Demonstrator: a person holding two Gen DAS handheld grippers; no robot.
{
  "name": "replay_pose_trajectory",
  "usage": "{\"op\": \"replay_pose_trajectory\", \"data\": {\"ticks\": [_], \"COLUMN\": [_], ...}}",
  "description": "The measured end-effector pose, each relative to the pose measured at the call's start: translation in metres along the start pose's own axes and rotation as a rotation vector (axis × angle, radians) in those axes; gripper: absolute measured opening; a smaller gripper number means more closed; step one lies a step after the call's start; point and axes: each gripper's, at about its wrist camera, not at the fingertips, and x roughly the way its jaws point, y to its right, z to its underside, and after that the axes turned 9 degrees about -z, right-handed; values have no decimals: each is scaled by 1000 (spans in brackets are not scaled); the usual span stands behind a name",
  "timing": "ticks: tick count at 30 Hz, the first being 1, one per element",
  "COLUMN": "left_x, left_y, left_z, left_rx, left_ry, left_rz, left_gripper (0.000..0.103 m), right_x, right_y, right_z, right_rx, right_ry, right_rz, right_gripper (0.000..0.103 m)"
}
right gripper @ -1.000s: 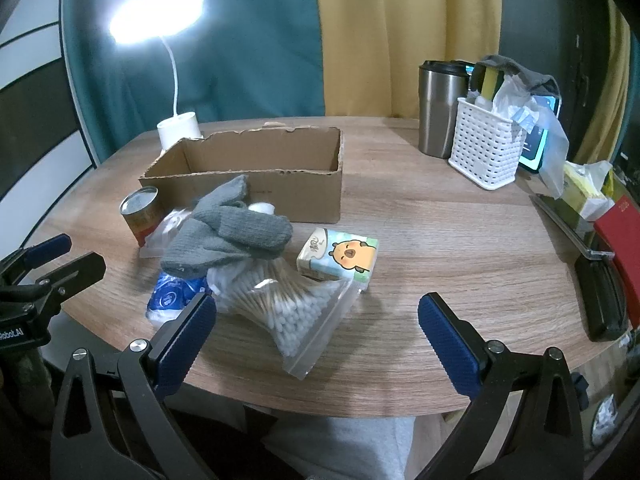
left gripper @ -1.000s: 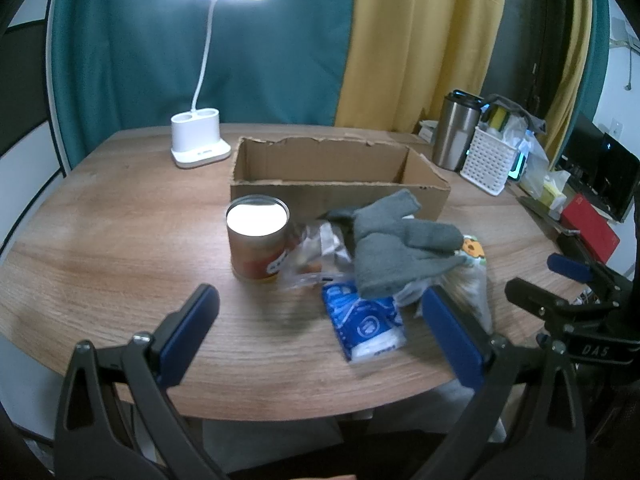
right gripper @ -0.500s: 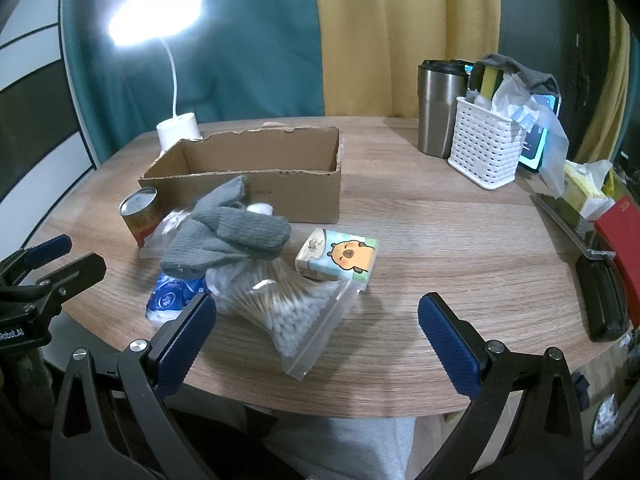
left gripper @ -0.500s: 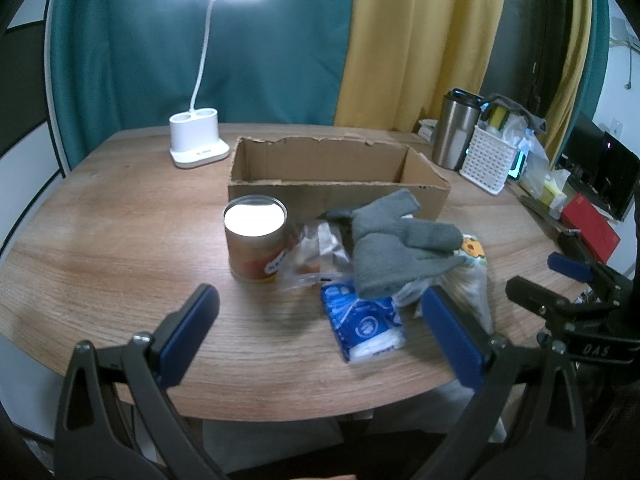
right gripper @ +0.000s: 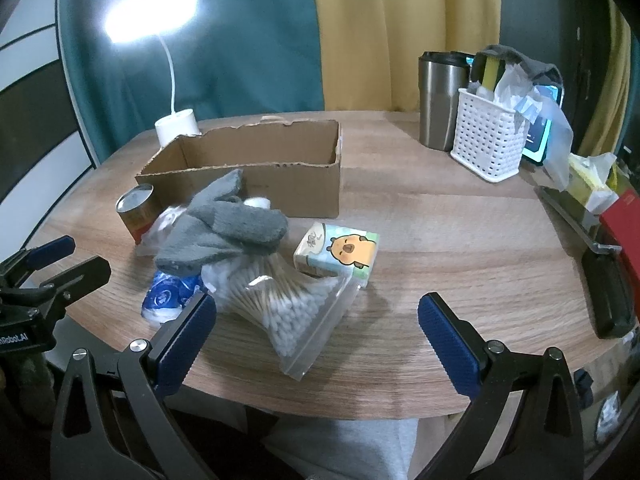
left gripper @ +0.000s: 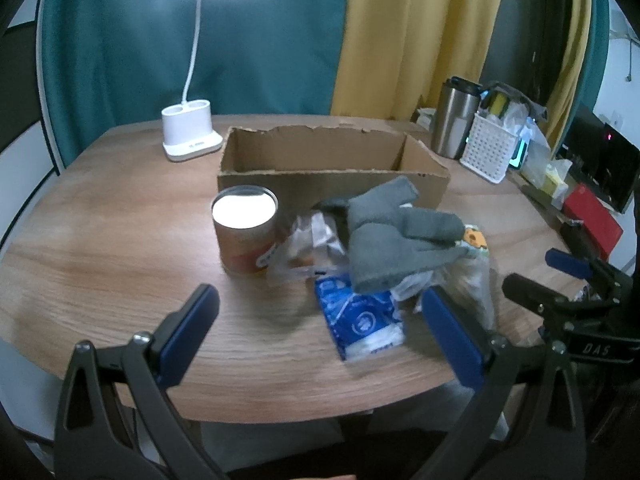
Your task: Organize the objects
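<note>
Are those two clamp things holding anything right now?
No. The left tool and right tool are both open and empty, above the table edge.

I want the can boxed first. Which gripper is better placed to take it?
Left, probably. The can stands just ahead of the open left gripper. From the open right gripper it sits far left, behind the grey gloves.

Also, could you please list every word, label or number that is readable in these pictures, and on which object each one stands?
"DAS" (first letter uncertain): white letters on the right hand-held gripper, seen from the left wrist view.
"nRobot.AI", cut off by the frame edge: on the left hand-held gripper, seen from the right wrist view.
Tissue pack with cartoon animal: printed characters, too small to read.
Blue packet: round logo and print, blurred.
Can: label text blurred.
</note>
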Motion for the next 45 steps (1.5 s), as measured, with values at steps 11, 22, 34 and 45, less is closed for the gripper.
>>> {"op": "replay_pose_trajectory", "data": {"ticks": [11, 22, 34, 45], "left_x": [19, 48, 71, 78], "left_y": [16, 30, 42, 48], "left_z": [3, 5, 8, 15], "left_rx": [30, 47, 69, 117], "left_ry": [-46, -110, -162, -191], "left_rz": [4, -8, -33, -53], "left_gripper": [102, 102, 102, 90], "right_x": [14, 32, 49, 61], "right_y": [13, 27, 35, 30], "right_z": [6, 11, 8, 9], "right_rx": [26, 40, 38, 41], "right_ry": [-24, -47, -67, -95], "right_rz": [-16, -56, -118, -189], "right_gripper": [103, 103, 102, 92]}}
